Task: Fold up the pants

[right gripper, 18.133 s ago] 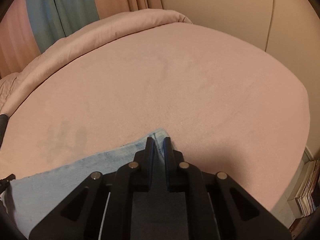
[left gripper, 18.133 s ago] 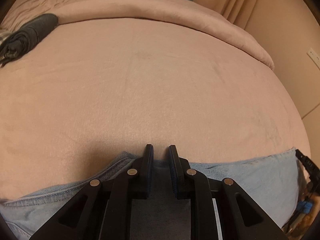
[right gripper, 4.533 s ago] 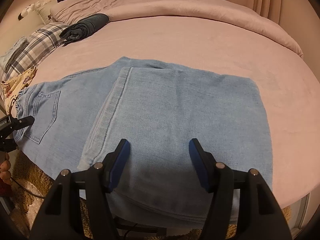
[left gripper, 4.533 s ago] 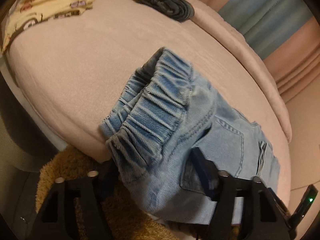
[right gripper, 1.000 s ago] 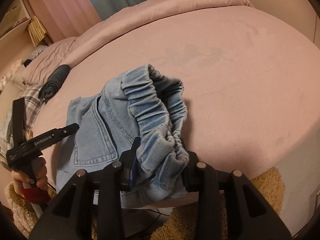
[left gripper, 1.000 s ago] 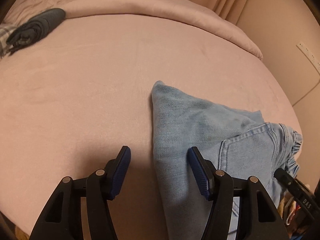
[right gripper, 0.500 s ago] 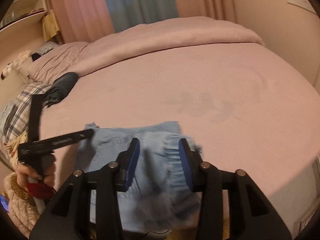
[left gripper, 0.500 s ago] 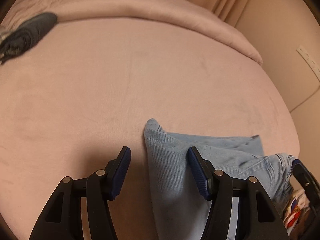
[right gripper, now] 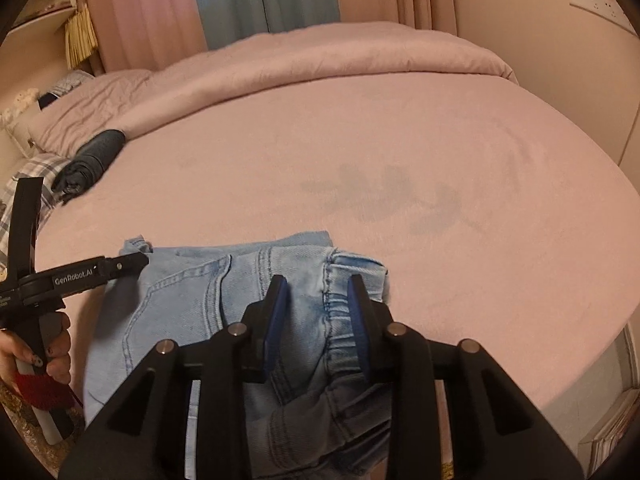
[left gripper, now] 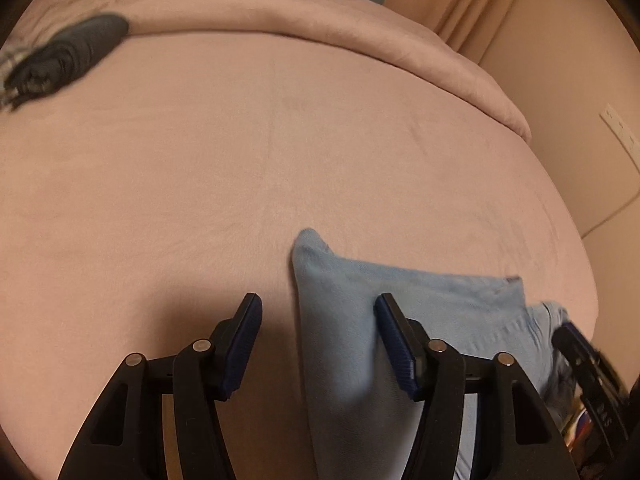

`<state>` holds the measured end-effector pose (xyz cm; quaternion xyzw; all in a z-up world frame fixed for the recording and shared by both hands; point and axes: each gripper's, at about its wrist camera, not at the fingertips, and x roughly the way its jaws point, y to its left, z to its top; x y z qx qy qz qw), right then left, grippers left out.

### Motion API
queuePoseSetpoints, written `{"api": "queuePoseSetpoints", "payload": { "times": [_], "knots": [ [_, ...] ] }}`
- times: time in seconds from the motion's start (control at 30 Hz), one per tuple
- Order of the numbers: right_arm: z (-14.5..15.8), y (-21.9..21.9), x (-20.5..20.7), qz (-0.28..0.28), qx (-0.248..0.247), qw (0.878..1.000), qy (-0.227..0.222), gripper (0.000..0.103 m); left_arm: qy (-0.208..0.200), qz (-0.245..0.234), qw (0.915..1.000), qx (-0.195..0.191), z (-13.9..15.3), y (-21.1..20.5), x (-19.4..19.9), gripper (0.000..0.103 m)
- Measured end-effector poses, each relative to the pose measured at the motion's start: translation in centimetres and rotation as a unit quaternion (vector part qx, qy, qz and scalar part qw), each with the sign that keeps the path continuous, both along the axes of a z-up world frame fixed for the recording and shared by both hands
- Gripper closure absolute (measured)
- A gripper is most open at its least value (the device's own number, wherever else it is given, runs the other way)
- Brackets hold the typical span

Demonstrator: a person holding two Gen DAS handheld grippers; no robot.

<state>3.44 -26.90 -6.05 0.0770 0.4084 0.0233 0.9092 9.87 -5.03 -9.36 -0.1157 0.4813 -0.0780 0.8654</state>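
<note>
Light blue jeans lie folded in a compact stack at the near edge of the pink bed. The elastic waistband sits on top at the right. My right gripper is open, its jaws apart just over the waistband and holding nothing. In the left wrist view the fold's left end pokes up. My left gripper is open and straddles that end without clamping it. The left gripper also shows in the right wrist view, at the stack's left corner.
A rolled dark garment lies far left near plaid pillows. A folded pink duvet runs along the bed's far side. Curtains and walls stand behind. A brown rug is by the near bed edge.
My right gripper has let go of the waistband and laid it flat on the stack. The folded jeans have settled lower. My left gripper stays open at the fold's left end.
</note>
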Motion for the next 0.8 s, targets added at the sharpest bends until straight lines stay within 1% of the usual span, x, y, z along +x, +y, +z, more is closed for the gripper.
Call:
{"api": "queuePoseSetpoints", "payload": {
  "times": [0.07, 0.1, 0.13, 0.17, 0.23, 0.27, 0.3, 0.37, 0.43, 0.5, 0.53, 0.6, 0.63, 0.7, 0.8],
  "knots": [
    [0.7, 0.2, -0.7, 0.008, -0.010, 1.000, -0.009, 0.071, -0.022, -0.021, 0.9995, 0.005, 1.4, -0.6, -1.9, 0.043],
    [1.1, 0.2, -1.0, 0.009, -0.015, 1.000, -0.012, 0.071, -0.037, -0.039, 0.9985, -0.005, 2.1, -1.1, -3.5, 0.043],
    [1.5, 0.1, -1.4, 0.007, -0.019, 1.000, -0.015, 0.070, -0.040, -0.051, 0.9979, -0.010, 2.2, -1.3, -4.2, 0.043],
    [1.8, 0.0, -1.8, 0.004, -0.016, 1.000, -0.016, 0.068, -0.039, -0.074, 0.9963, -0.019, 2.2, -1.9, -5.6, 0.043],
    [1.7, -0.2, -2.4, 0.011, 0.001, 1.000, -0.009, 0.065, -0.017, -0.091, 0.9955, -0.022, 1.2, -2.7, -6.9, 0.043],
    [1.2, -0.3, -2.4, 0.015, 0.008, 1.000, 0.004, 0.065, -0.013, -0.091, 0.9956, -0.019, 0.8, -2.9, -7.3, 0.043],
    [0.7, -0.2, -2.5, 0.018, 0.007, 1.000, 0.014, 0.065, -0.015, -0.087, 0.9961, -0.006, 0.2, -3.2, -8.1, 0.043],
    [-0.5, 0.4, -2.9, 0.021, -0.021, 0.999, 0.025, 0.065, -0.020, -0.083, 0.9960, 0.026, -0.6, -3.7, -9.1, 0.043],
    [-1.0, 0.8, -3.4, 0.025, -0.042, 0.999, 0.021, 0.064, -0.021, -0.070, 0.9960, 0.052, -1.1, -3.9, -10.1, 0.043],
    [-1.1, 0.8, -3.8, 0.024, -0.046, 0.998, 0.021, 0.064, -0.024, -0.057, 0.9970, 0.046, -1.5, -3.7, -11.0, 0.043],
    [-1.2, 0.7, -3.9, 0.023, -0.042, 0.999, 0.021, 0.064, -0.017, -0.049, 0.9981, 0.034, -1.7, -3.3, -11.3, 0.043],
    [-1.3, 0.2, -4.0, 0.022, -0.037, 0.999, 0.022, 0.064, 0.000, -0.035, 0.9993, -0.012, -2.5, -1.9, -11.8, 0.043],
    [-1.4, 0.1, -4.1, 0.022, -0.034, 0.999, 0.023, 0.064, 0.003, -0.035, 0.9991, -0.022, -2.6, -1.6, -12.2, 0.043],
    [-1.4, -0.1, -4.4, 0.024, -0.036, 0.999, 0.023, 0.064, 0.003, -0.041, 0.9989, -0.021, -2.6, -1.4, -13.0, 0.043],
    [-1.6, 0.1, -4.5, 0.026, -0.045, 0.998, 0.022, 0.064, 0.000, -0.037, 0.9992, -0.010, -2.6, -1.7, -13.8, 0.043]
  ]
}}
